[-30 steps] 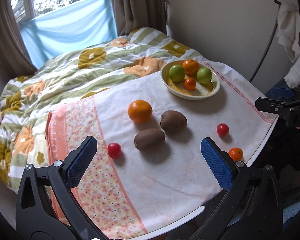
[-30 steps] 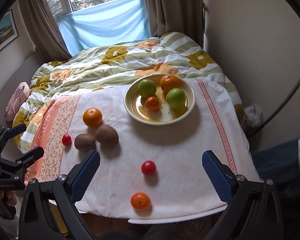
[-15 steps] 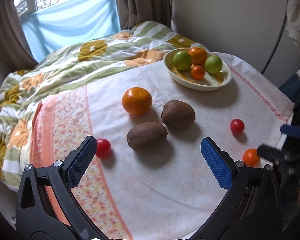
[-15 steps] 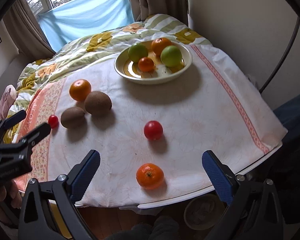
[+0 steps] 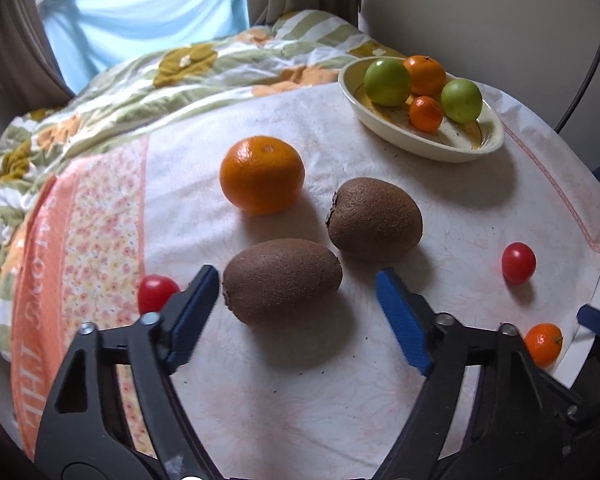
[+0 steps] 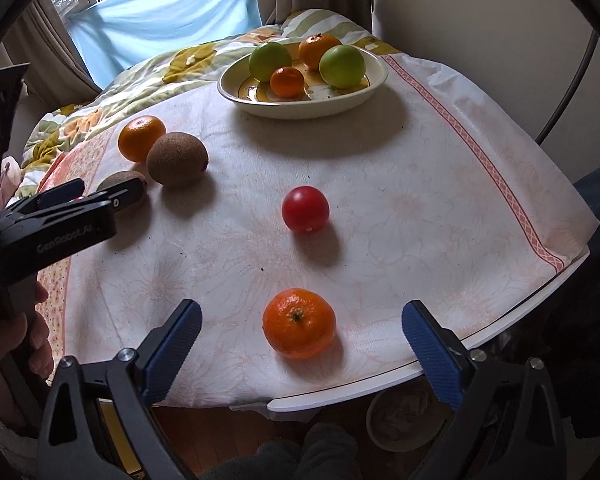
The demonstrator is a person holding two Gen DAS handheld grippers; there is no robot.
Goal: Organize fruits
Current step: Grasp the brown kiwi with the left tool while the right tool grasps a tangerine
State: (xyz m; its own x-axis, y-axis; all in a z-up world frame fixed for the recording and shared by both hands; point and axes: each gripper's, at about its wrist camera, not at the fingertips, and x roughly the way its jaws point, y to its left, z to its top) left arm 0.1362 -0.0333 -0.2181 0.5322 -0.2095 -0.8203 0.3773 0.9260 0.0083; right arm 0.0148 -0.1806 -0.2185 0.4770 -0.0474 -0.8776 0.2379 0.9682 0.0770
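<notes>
left claw (image 5: 296, 304): released, jaws spread either side of the nearer fuzzy brown oval kiwi (image 5: 282, 280), which lies just ahead between the blue pads, not yet touched
kiwi axis: long axis runs across the jaw gap, so the pads would close on its two ends
right claw (image 6: 300, 344): released, holding nothing; the small bright orange mandarin (image 6: 299, 323) sits just ahead between its pads, near the front edge of the desk (image 6: 380, 380)
nearer arm: left for the kiwi, right for the mandarin
neighbours: second brown kiwi (image 5: 375, 219) just beside the first, toward the far right; large orange (image 5: 262, 174) behind; small red tomato (image 5: 156, 292) just outside the left pad
goal, judged: cream oval dish (image 5: 440, 146) at the far right corner, already holding four fruits
in the way: the second kiwi lies between the first kiwi and the dish
</notes>
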